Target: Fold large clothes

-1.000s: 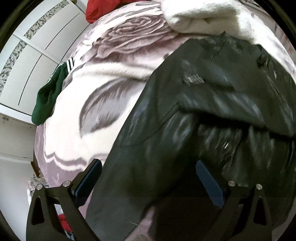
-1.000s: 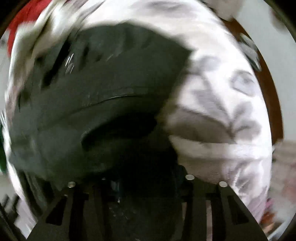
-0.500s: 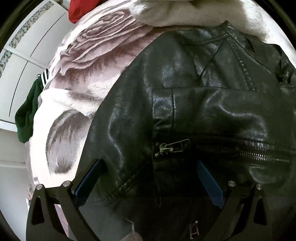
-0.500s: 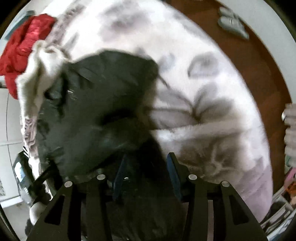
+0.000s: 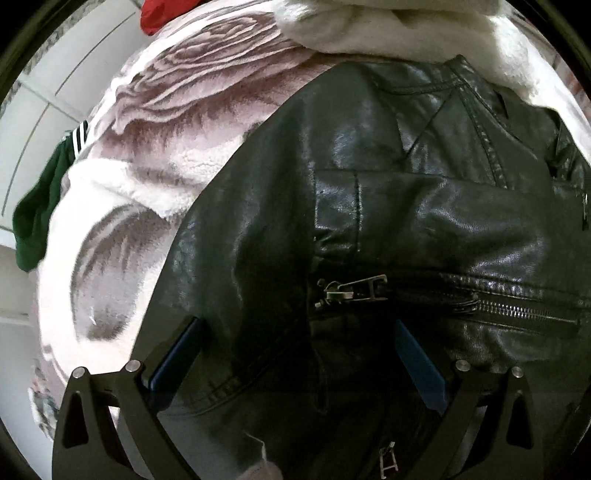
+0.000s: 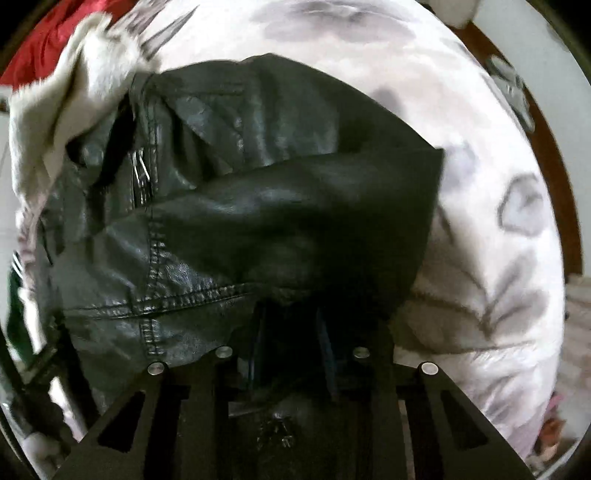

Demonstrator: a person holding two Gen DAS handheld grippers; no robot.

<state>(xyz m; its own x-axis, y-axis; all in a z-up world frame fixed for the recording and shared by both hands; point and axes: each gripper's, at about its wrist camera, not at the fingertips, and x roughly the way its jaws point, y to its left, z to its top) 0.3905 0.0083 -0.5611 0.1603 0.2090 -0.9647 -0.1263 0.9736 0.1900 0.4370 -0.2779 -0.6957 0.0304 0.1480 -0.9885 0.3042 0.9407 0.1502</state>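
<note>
Left gripper (image 5: 295, 339) fingers wide apart over the jacket (image 5: 388, 221), gripping nothing; right gripper (image 6: 291, 332) fingers nearly together, clamped on a jacket fold

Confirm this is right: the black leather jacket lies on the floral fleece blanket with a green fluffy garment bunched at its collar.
Not quite. The fluffy garment bunched at the collar of the black leather jacket is white, not green, as the left wrist view shows. The jacket does lie on the floral fleece blanket.
</note>
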